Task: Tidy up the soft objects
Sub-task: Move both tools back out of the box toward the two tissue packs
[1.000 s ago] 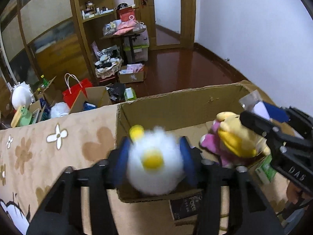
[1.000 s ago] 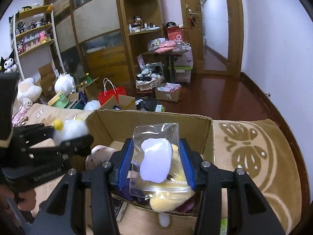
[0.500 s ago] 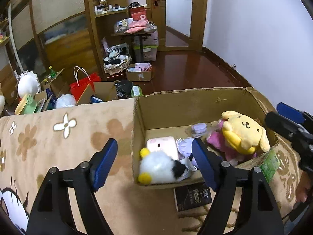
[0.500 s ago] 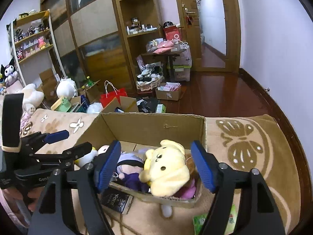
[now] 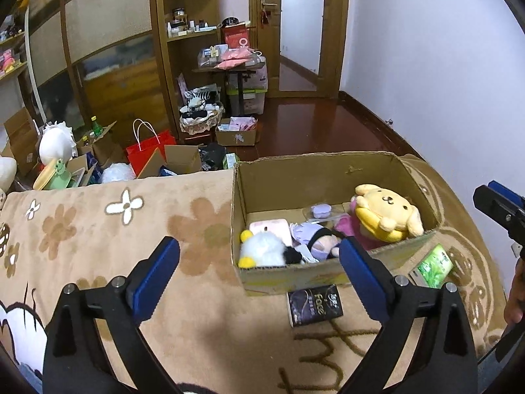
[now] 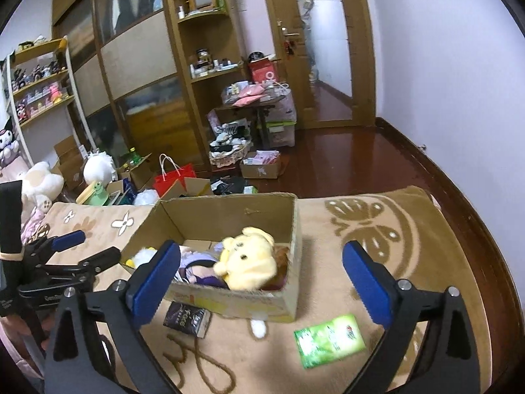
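A cardboard box point(image 5: 315, 174) stands on the tan blanket and shows in the right wrist view point(image 6: 229, 305) too. Inside lie a white fluffy duck point(image 5: 262, 252), a yellow dog plush point(image 5: 387, 210) point(image 6: 249, 262), a purple-haired doll point(image 5: 315, 236), a pink pack point(image 5: 270, 228) and a clear bag with a lilac toy point(image 5: 321, 211). My left gripper point(image 5: 259, 279) is open and empty, held back above the box's near wall. My right gripper point(image 6: 262, 279) is open and empty, held over the box's near side.
A dark tissue pack point(image 5: 314, 305) point(image 6: 187, 319) and a green tissue pack point(image 5: 433, 266) point(image 6: 329, 339) lie on the blanket by the box. A small white pom-pom point(image 6: 259, 328) lies in front of it. Bags, boxes and plush toys crowd the floor beyond the bed edge point(image 5: 147, 151).
Both grippers opened and let go: the white duck and the bagged lilac toy now lie in the box. Both grippers then drew back and up from the box.
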The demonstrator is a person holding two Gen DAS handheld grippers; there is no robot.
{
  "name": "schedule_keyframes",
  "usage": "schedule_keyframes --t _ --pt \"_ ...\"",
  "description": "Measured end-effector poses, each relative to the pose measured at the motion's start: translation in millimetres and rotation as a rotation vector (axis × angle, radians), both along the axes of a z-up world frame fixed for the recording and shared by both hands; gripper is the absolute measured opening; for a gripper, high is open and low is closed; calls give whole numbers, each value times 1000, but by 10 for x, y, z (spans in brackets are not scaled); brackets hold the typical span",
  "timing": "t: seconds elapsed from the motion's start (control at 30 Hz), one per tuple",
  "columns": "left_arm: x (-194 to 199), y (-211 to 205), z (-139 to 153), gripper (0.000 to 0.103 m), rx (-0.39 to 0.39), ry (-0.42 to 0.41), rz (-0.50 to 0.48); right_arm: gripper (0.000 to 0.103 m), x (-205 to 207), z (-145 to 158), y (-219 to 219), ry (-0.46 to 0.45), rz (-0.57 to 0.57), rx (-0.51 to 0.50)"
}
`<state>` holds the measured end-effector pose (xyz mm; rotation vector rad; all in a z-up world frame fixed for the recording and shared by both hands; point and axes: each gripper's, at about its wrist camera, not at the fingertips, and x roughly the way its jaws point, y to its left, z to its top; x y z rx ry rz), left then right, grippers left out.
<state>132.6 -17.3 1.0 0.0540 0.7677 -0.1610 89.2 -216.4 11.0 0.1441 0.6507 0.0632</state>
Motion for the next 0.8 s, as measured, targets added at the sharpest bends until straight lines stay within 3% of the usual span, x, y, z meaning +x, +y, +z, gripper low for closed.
schedule_keyframes --t 0.3,0.47,0.8 --pt "-196 -26 -107 99 -10 22 -19 103 -221 -168 -210 33 -57 -23" --pt "-215 -178 -270 99 28 34 -74 103 -268 -265 -291 34 -79 -29" --pt "-40 -411 -631 99 37 117 -130 103 -216 -665 -440 90 -114 -19"
